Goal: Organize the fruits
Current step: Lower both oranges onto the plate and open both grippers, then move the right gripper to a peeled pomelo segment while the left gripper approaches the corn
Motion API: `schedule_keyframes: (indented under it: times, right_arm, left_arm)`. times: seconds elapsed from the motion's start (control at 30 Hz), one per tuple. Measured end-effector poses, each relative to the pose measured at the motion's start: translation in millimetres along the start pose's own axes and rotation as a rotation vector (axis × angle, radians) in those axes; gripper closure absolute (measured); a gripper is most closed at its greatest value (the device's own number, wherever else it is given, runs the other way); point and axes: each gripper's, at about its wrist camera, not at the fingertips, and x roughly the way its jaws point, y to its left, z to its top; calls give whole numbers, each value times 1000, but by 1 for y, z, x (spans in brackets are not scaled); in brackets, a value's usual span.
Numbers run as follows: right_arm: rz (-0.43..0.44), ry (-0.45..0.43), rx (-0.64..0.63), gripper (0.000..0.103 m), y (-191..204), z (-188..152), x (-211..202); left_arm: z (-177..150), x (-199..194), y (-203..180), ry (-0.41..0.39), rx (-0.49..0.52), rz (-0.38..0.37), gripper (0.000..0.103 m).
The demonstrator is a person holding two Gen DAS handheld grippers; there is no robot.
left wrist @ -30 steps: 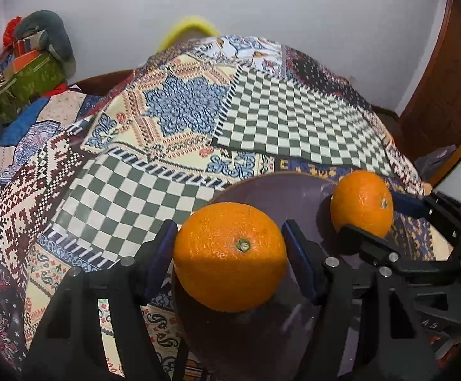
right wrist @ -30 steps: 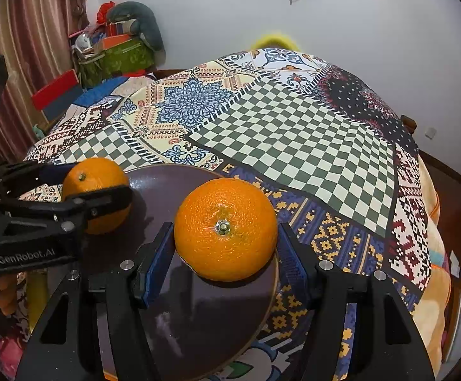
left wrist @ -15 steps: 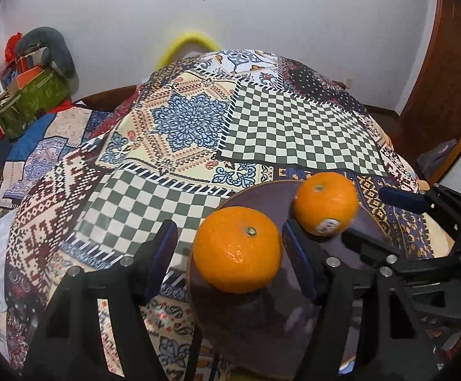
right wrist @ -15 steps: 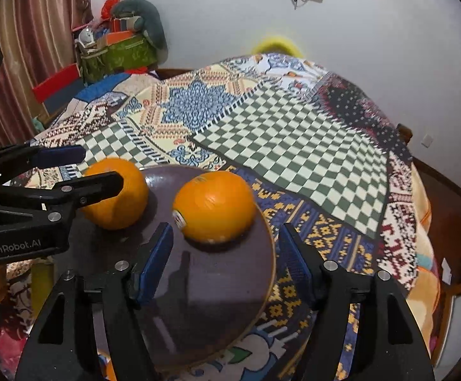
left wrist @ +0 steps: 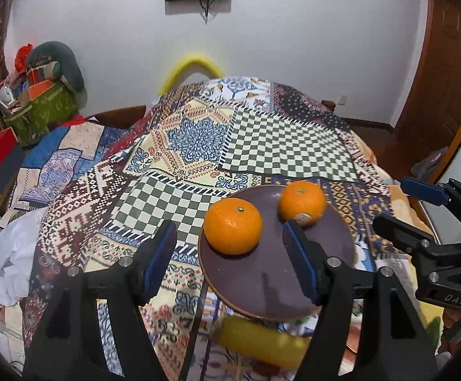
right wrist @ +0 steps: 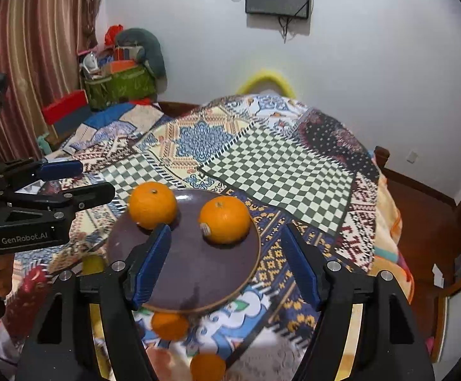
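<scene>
Claw first: my left claw (left wrist: 230, 254) is open and holds nothing, and my right claw (right wrist: 227, 257) is open and holds nothing too. Both hang just above the plate (left wrist: 271, 289), which sits on the bed (left wrist: 281, 149). Two oranges rest on the plate, side by side but not touching. I think the plate is there to keep them together so they cannot roll off. The left orange (left wrist: 233, 226) has its stem spot up. The right orange (left wrist: 300, 203) leans, with its sticker low toward me. Oranges are round, so no long side. More oranges (right wrist: 170, 325) lie near the plate's edge, maybe next.
</scene>
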Motion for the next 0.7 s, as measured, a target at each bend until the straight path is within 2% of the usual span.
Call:
schedule_keyframes:
  times: [0.37, 0.7]
  right_arm:
    - [6, -47, 38, 29, 14, -28, -56]
    - [42, 13, 15, 25, 41, -72, -66]
  left_arm:
    - [-29, -62, -10, -49, -12, -20, 26]
    - [-69, -83, -10, -11, -19, -25, 23]
